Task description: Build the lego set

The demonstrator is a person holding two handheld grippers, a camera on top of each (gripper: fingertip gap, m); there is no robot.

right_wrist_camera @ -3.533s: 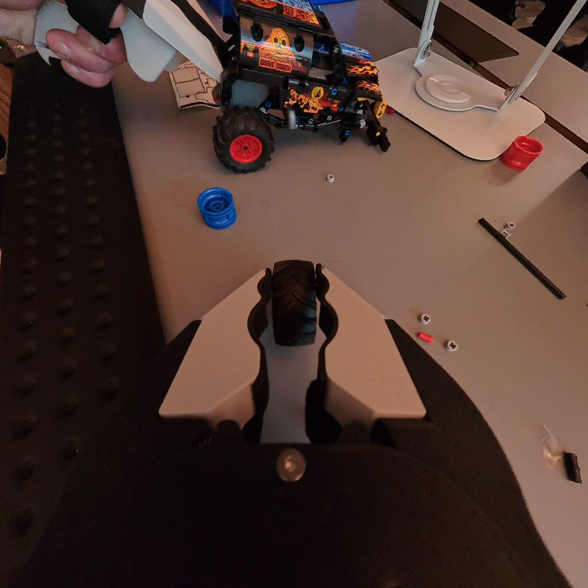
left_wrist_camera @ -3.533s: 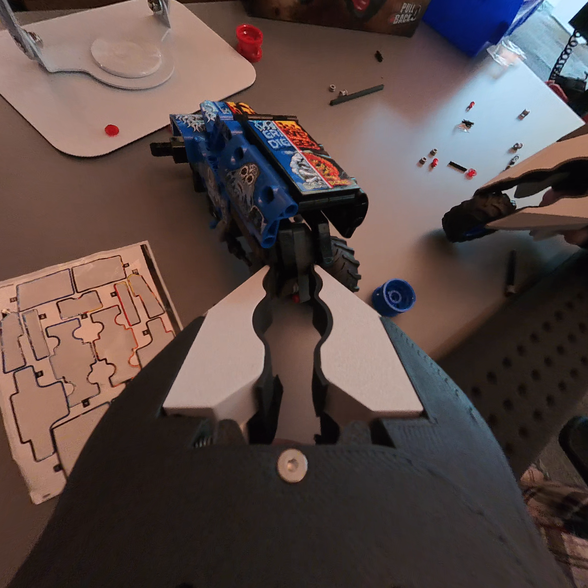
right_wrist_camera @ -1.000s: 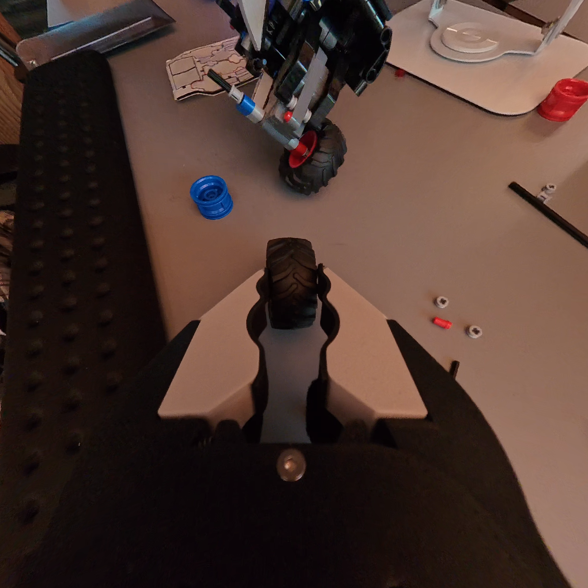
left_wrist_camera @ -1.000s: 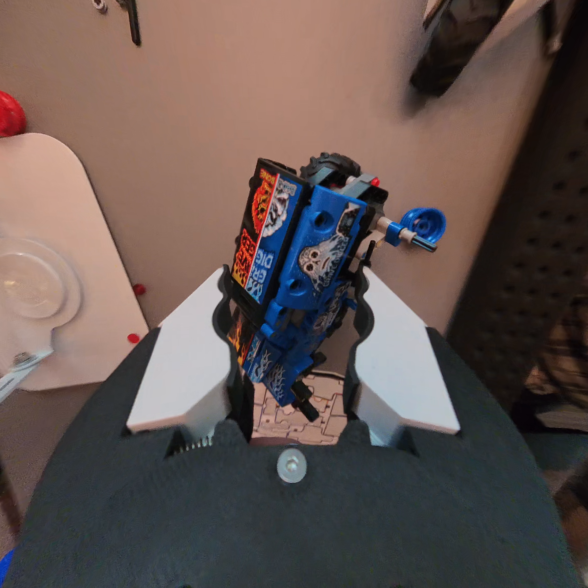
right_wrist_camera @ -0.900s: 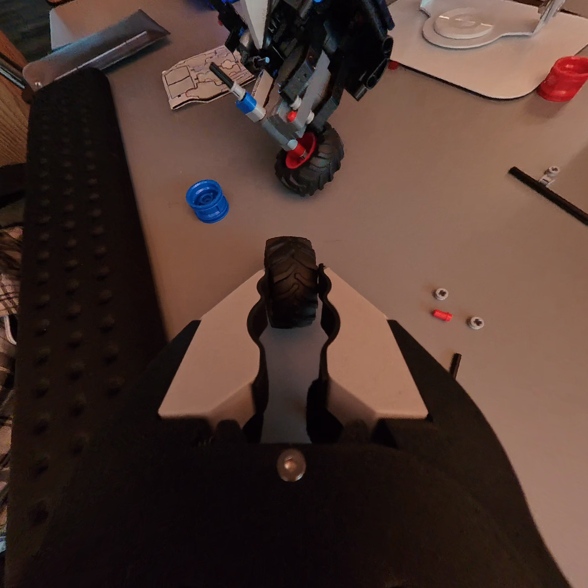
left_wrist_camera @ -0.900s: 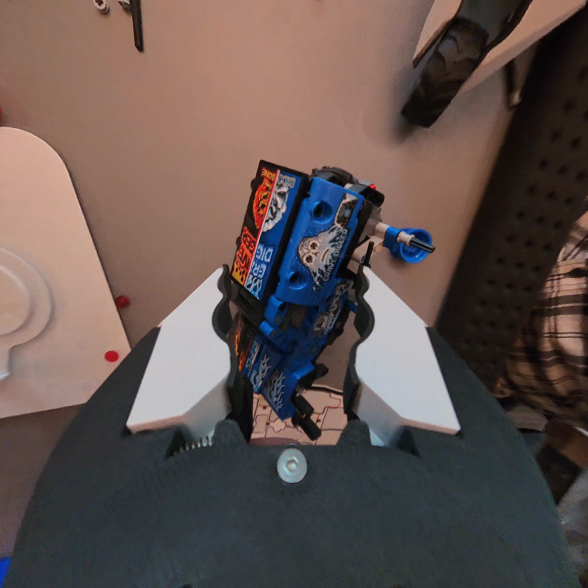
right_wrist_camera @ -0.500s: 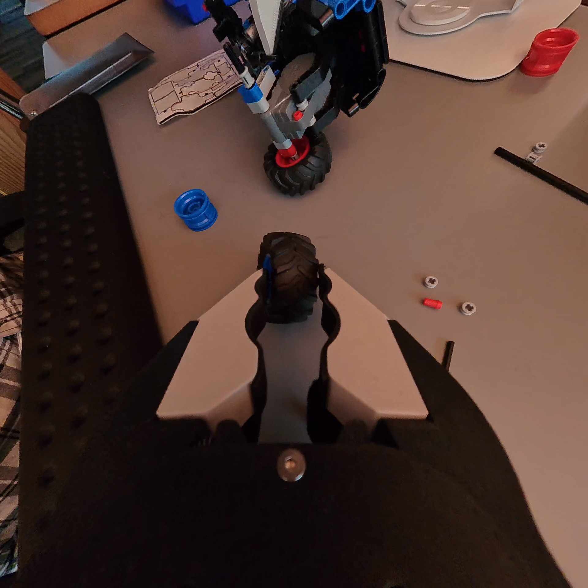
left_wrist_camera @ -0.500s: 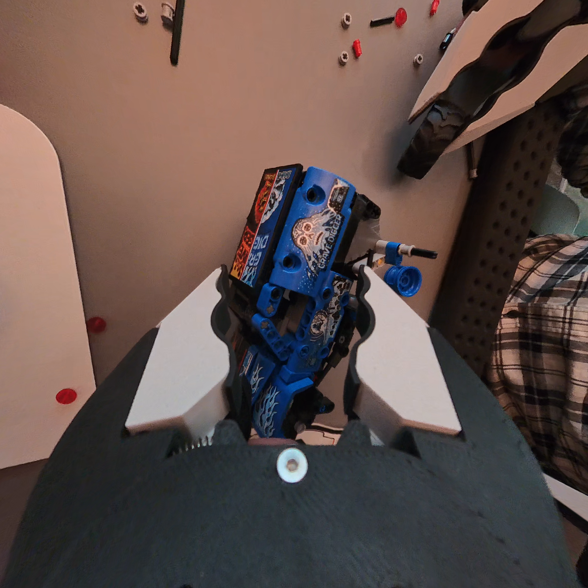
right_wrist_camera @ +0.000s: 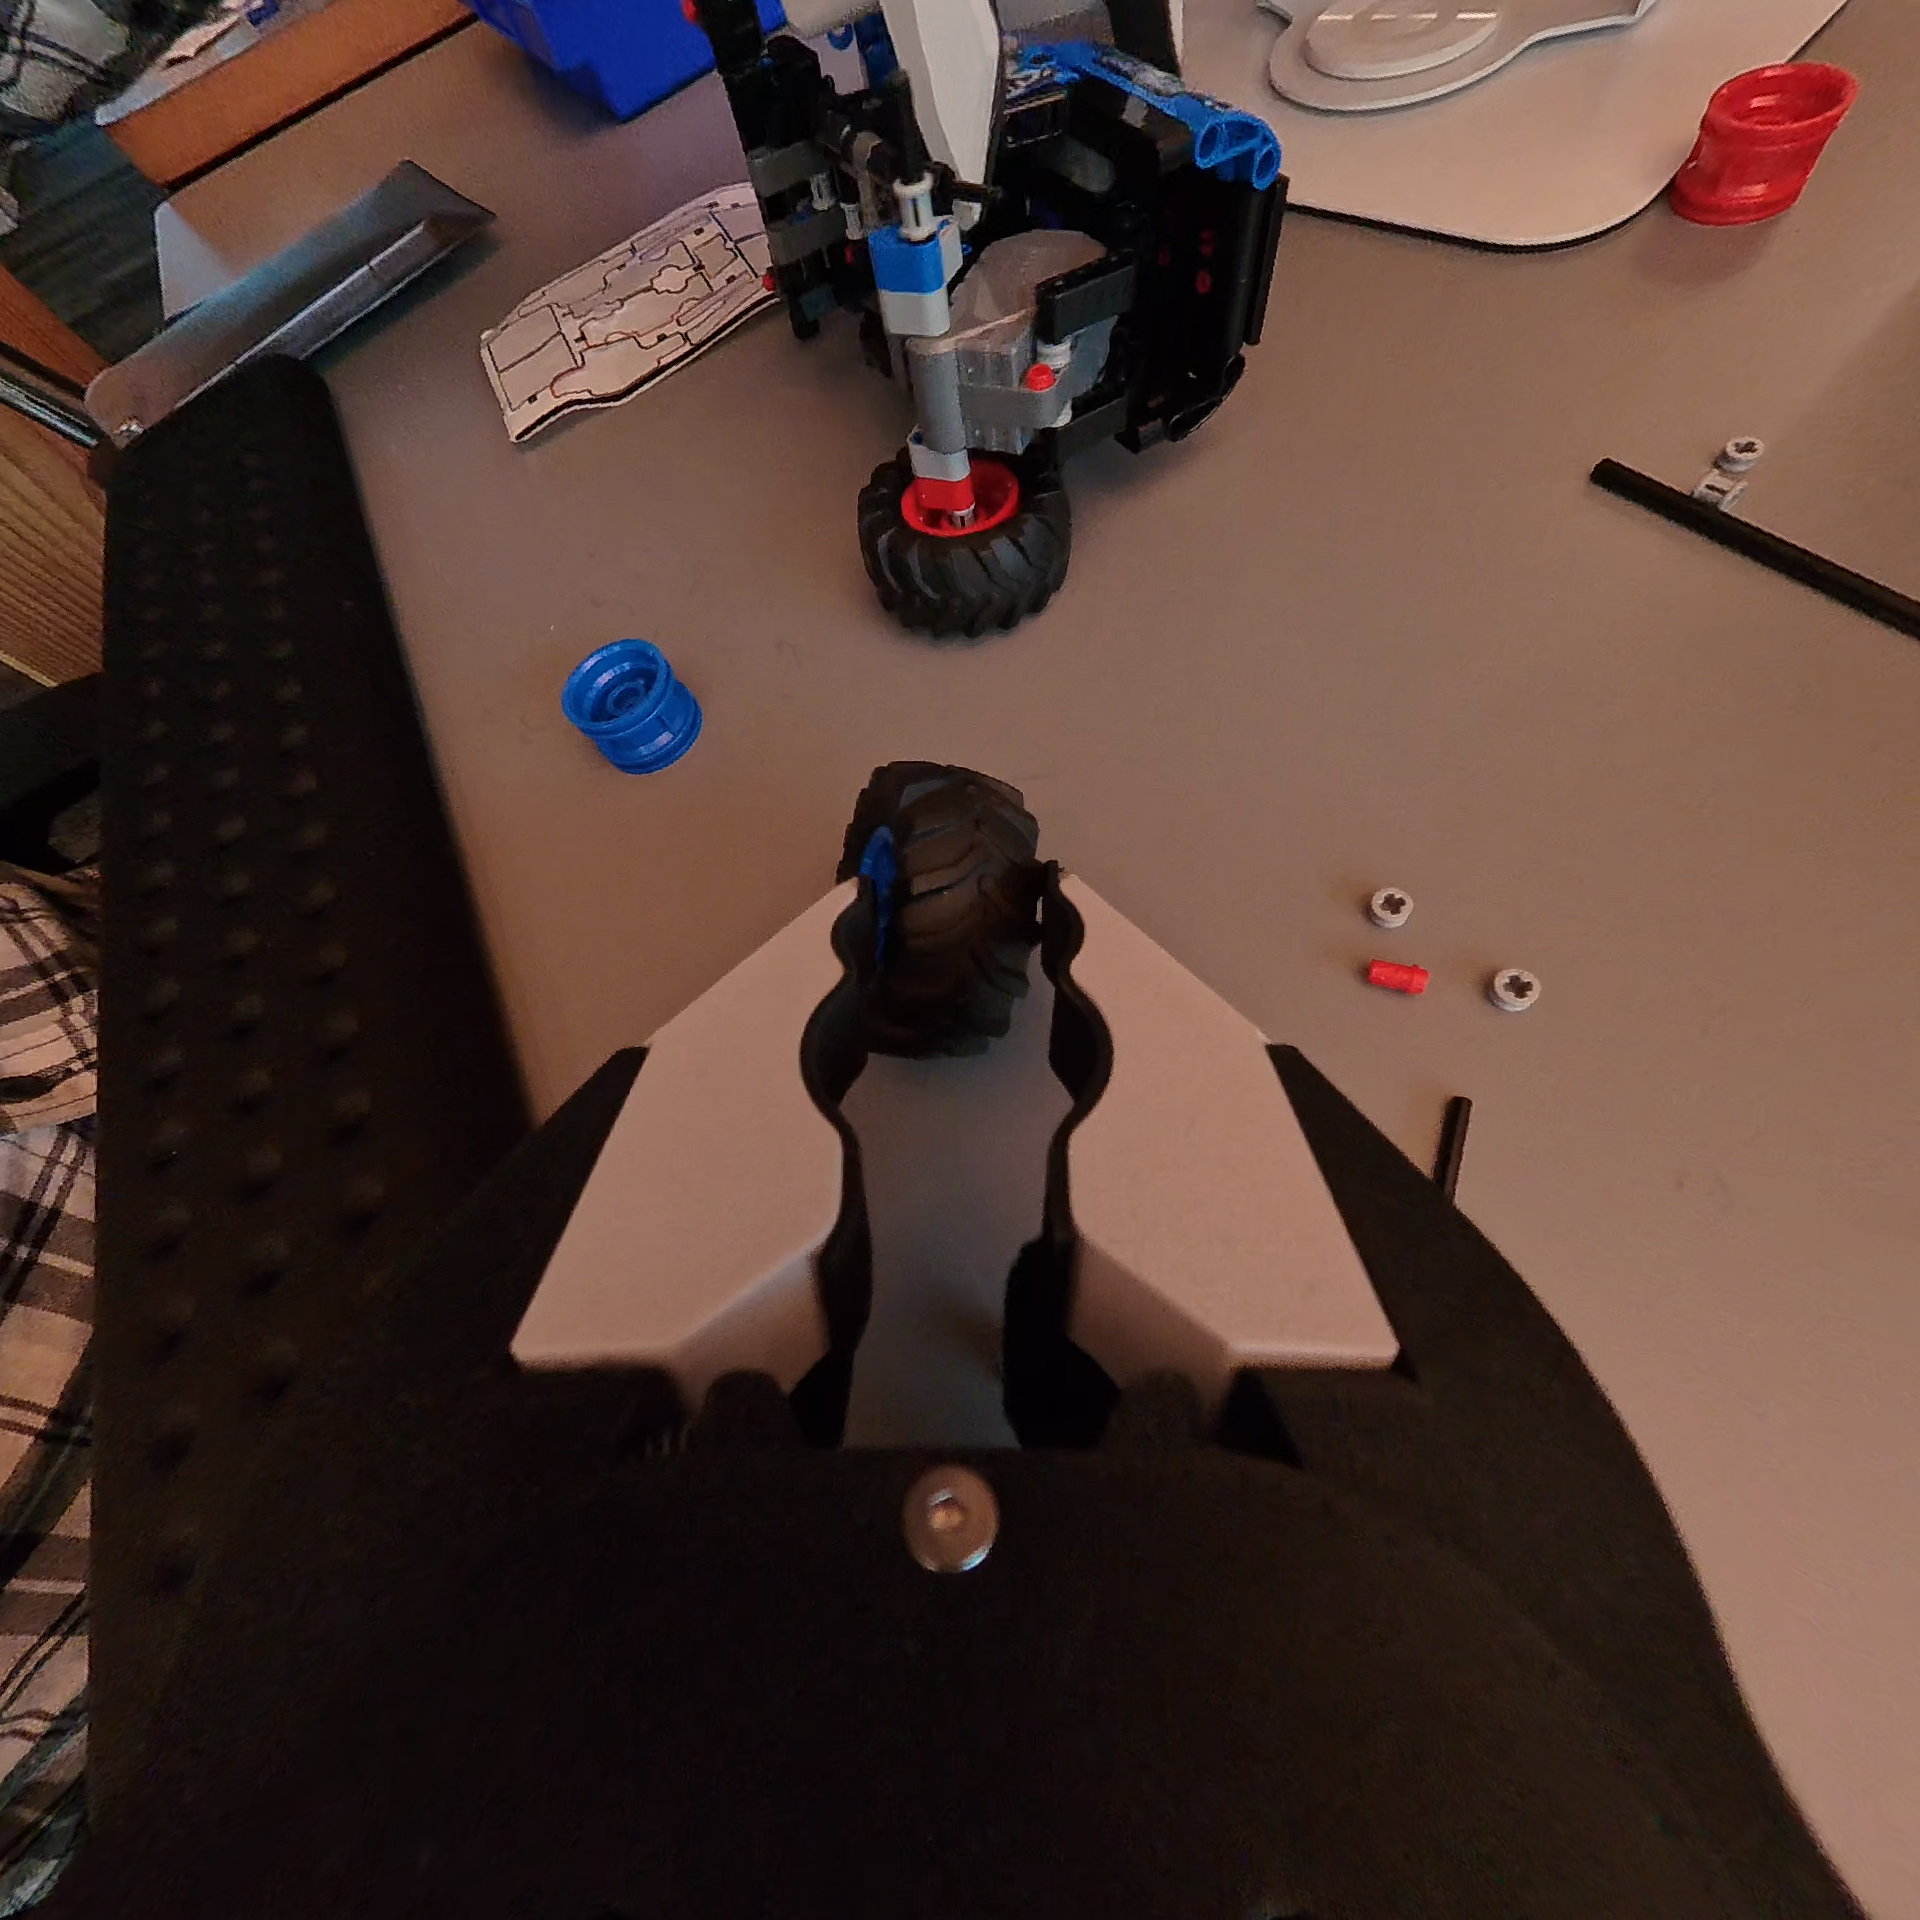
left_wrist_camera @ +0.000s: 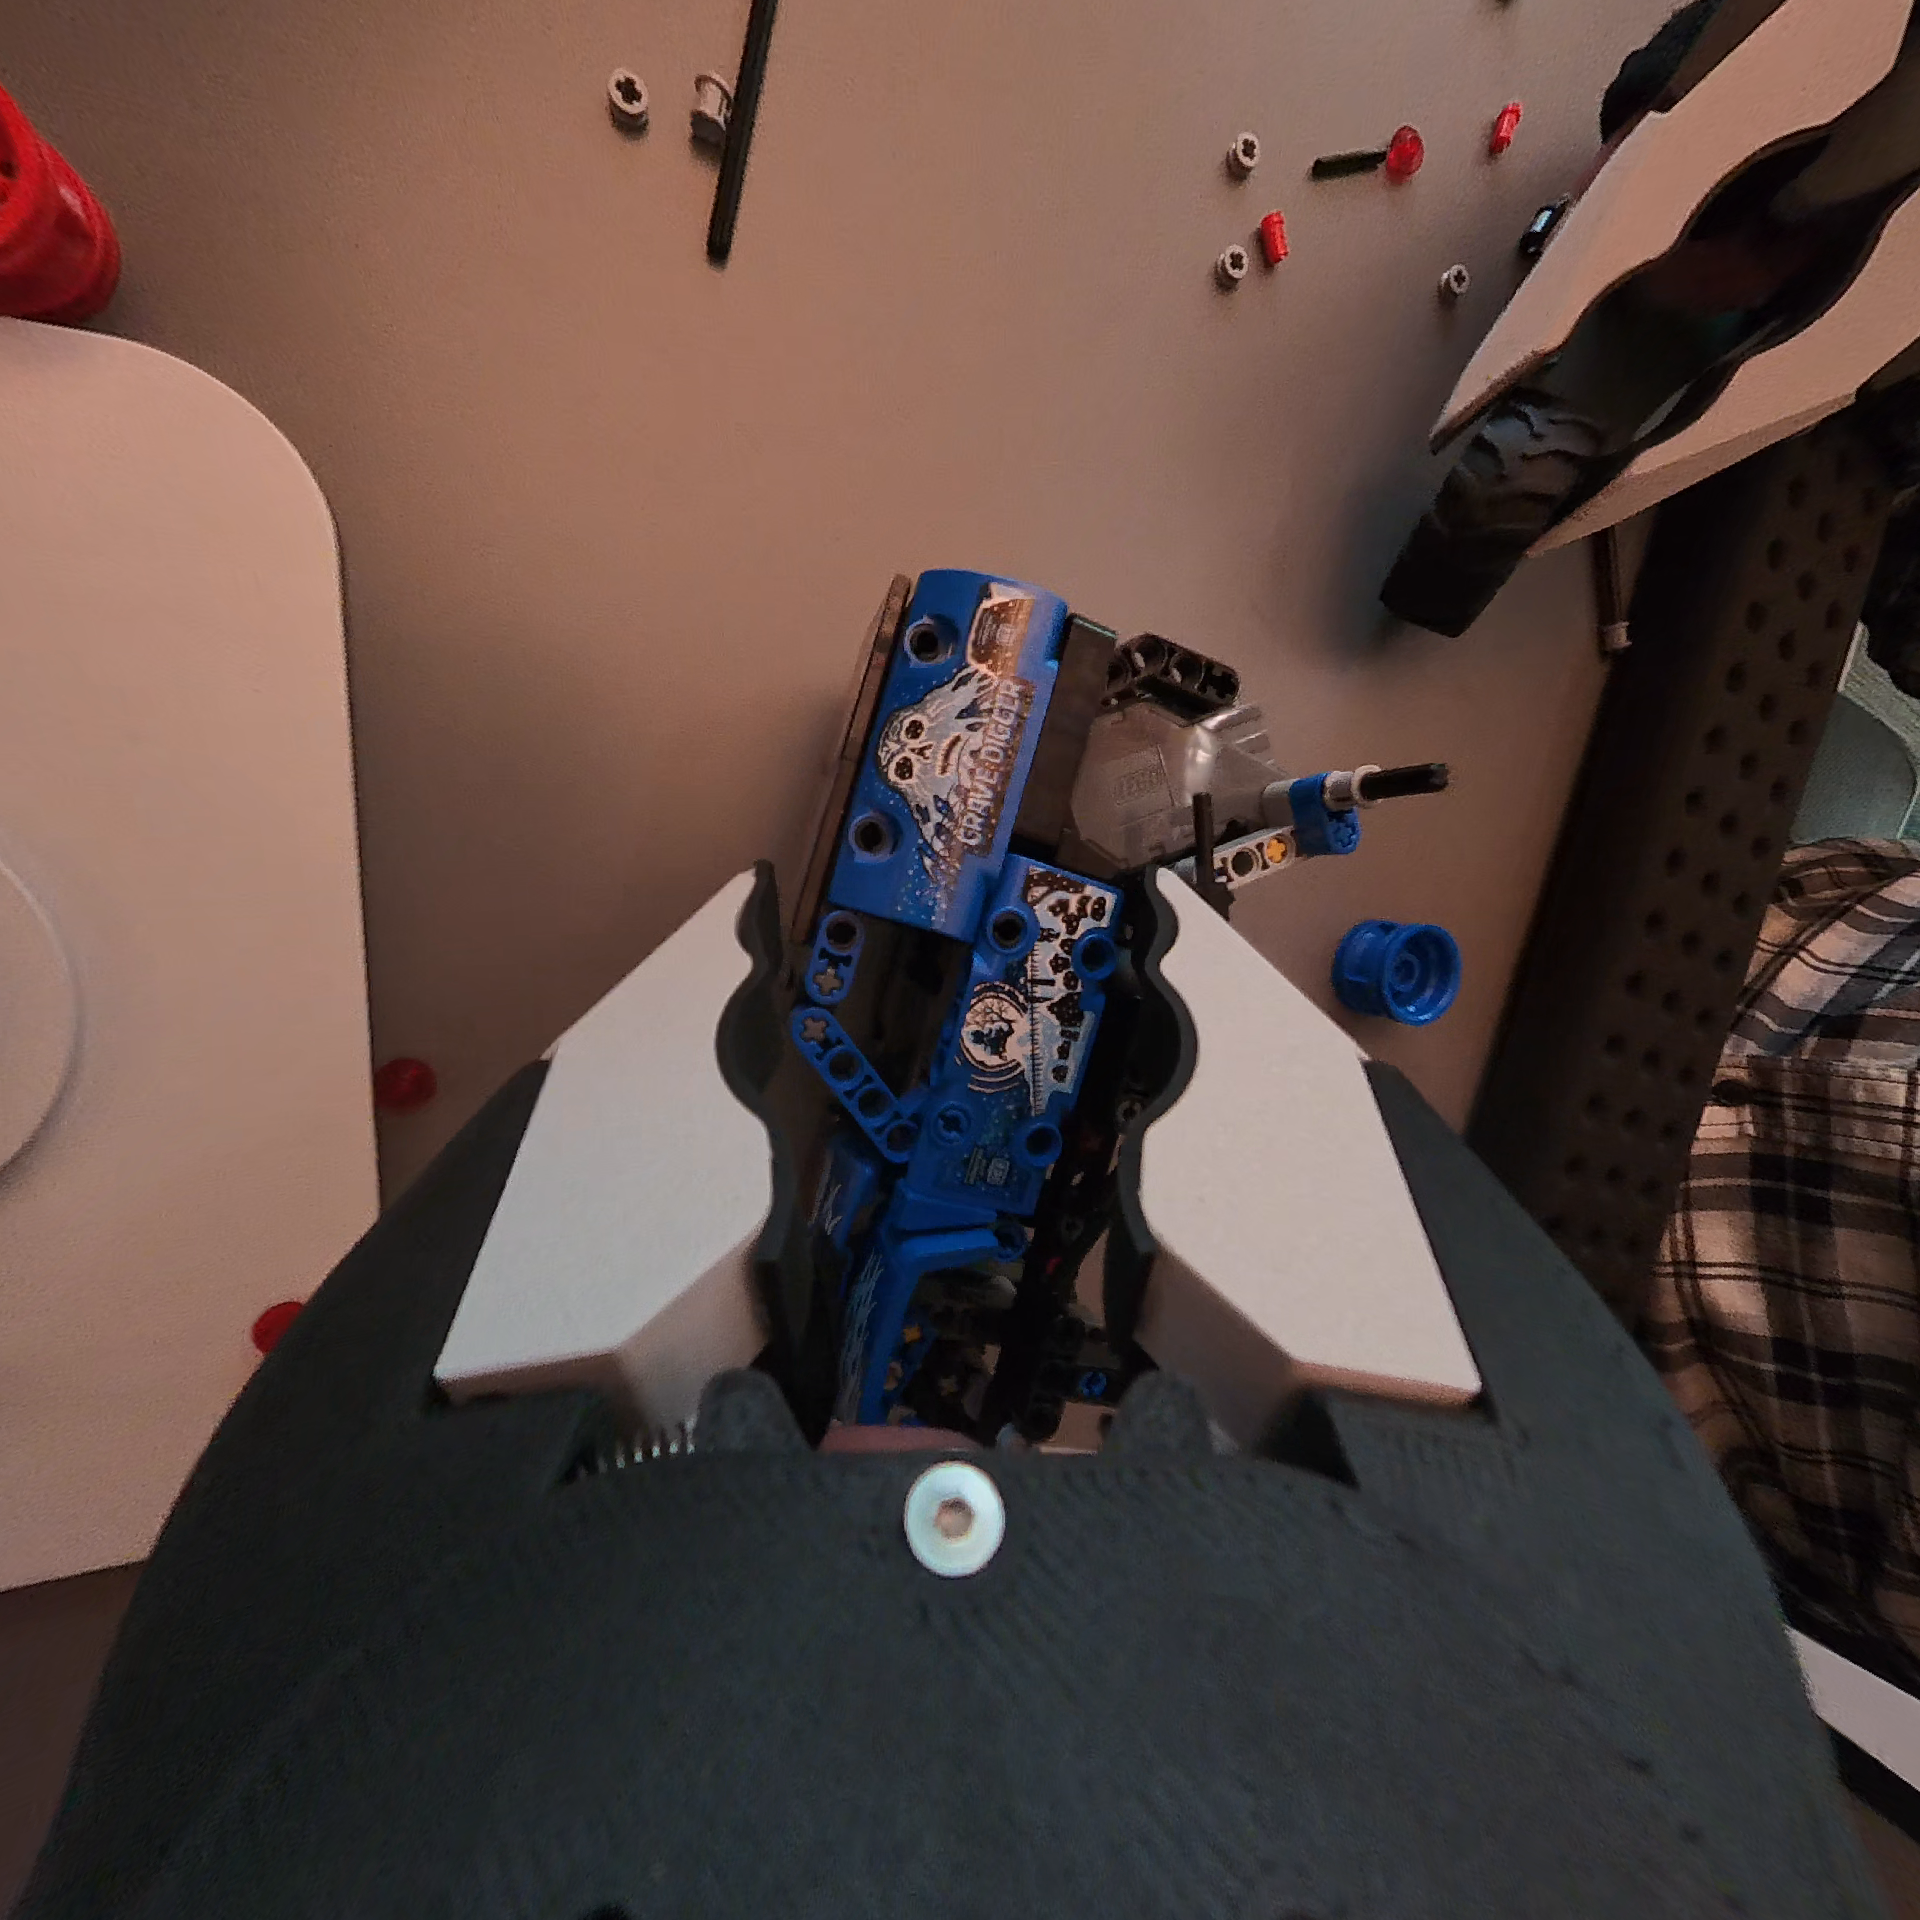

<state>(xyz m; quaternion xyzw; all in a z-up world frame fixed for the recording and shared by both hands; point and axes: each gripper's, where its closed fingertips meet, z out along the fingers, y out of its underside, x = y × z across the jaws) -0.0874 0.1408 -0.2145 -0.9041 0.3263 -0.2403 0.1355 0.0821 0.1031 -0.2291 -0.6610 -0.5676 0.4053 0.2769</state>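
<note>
My left gripper [left_wrist_camera: 956, 914] is shut on the blue and black lego truck [left_wrist_camera: 966, 831] and holds it tipped on end. A bare black axle [left_wrist_camera: 1382, 779] sticks out of the truck to the right. In the right wrist view the truck [right_wrist_camera: 1039, 260] rests on its one mounted red-hub wheel [right_wrist_camera: 961, 545] on the table. My right gripper [right_wrist_camera: 951, 894] is shut on a black tyre with a blue hub [right_wrist_camera: 951, 904], a short way in front of the truck. That tyre also shows in the left wrist view [left_wrist_camera: 1486, 520]. A loose blue hub [right_wrist_camera: 631, 707] lies on the table, left of the truck.
A red hub [right_wrist_camera: 1761, 145] and a white stand base [right_wrist_camera: 1455, 125] are at the back right. A sticker sheet [right_wrist_camera: 623, 301] lies behind the truck. A long black axle [right_wrist_camera: 1756, 545], small grey bushes [right_wrist_camera: 1390, 906] and a red pin [right_wrist_camera: 1397, 975] lie on the right. A black studded mat [right_wrist_camera: 249, 831] borders the left.
My left gripper has turned the truck further on end, so its bare axle points more toward my right gripper. My right gripper with the tyre has moved closer to the truck.
</note>
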